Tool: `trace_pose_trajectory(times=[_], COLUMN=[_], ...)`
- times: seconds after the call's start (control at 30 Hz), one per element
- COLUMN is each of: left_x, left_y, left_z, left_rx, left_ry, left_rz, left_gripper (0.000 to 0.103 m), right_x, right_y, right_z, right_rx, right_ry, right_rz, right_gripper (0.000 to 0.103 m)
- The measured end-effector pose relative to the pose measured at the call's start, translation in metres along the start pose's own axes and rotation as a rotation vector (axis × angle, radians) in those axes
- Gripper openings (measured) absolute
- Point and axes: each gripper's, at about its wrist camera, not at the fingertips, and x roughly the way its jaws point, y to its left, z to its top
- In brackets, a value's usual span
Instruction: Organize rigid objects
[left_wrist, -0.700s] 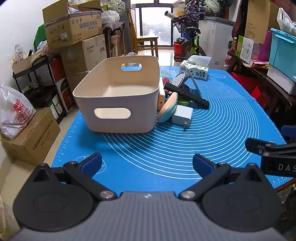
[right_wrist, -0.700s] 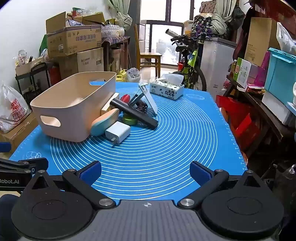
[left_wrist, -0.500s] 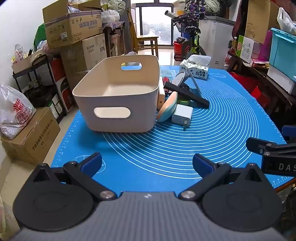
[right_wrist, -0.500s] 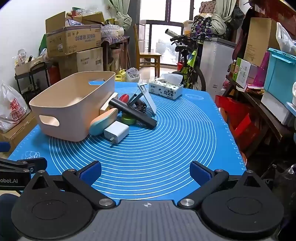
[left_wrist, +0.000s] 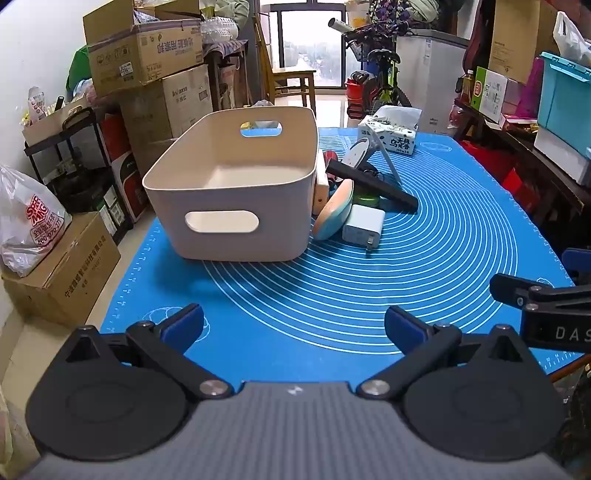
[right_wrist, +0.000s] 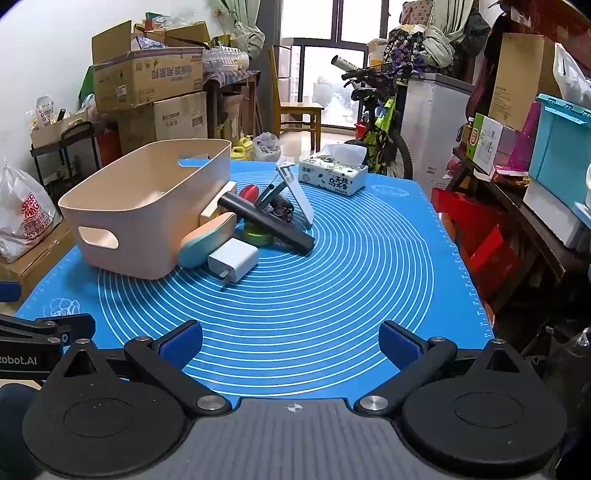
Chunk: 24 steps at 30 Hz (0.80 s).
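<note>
Grippers left (left_wrist: 293, 326), right (right_wrist: 291, 339) agape; bin (left_wrist: 236, 184) beside charger (left_wrist: 362, 225).

Left gripper (left_wrist: 294, 325): jaws spread wide, blue pads (left_wrist: 183, 324) well apart and gripping nothing, held low over the near edge of the worktop and pointing forward. Right gripper (right_wrist: 290, 339): jaws likewise spread wide, blue pads (right_wrist: 399, 339) apart and bare, held level at the near edge. The two grippers lie side by side; each shows at the margin of the other's view.
</note>
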Motion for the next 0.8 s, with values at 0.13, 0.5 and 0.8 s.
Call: trace_pose_trajectory(times=[0.13, 0.5, 0.8], left_x=[0.0044, 0.0047, 0.0075], left_y=[-0.0015, -0.0029, -0.0064], left_z=[0.0016, 0.0012, 0.0012], left_rx=[-0.003, -0.001, 0.004], left_ry=[-0.001, 0.002, 0.011], left_rz=[0.001, 0.001, 0.003], left_gripper=[0.103, 0.103, 0.103], right_x=[-0.0001, 0.0022, -0.0023], right_y=[0.0009, 0.0003, 0.0017], right_z=[0.0000, 0.0014, 0.0019], right_rx=[0.000, -0.004, -0.012], right_ry=[0.000, -0.013, -0.015], right_rz=[-0.001, -0.001, 0.000], right_gripper=[0.101, 0.101, 0.101])
